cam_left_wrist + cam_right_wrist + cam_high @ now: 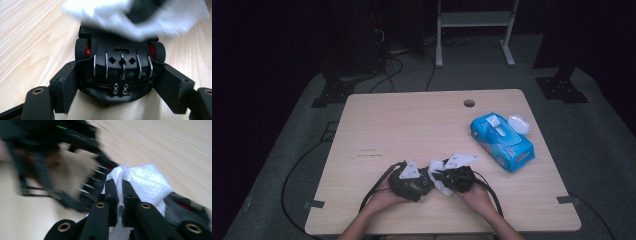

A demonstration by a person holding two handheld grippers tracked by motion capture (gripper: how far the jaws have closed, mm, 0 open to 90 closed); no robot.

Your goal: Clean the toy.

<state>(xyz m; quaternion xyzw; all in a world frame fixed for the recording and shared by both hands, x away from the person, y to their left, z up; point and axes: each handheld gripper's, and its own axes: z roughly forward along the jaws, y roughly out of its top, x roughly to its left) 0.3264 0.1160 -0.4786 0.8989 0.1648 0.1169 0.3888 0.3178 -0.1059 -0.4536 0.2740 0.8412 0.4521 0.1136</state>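
Near the front edge of the surface [362, 130], our left gripper [117, 97] clamps the toy car [120, 62]. Our right gripper [119, 195] pinches a wipe [145, 182] on it. We judge the cleaning half done.

A dim lab or recording room: the wooden surface [412, 120] stands on grey carpet [602, 150] among trailing cables [397, 65] and metal stands [474, 22].

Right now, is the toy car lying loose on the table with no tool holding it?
No, the left tool has its two black jaws pressed on both sides of the black toy car.
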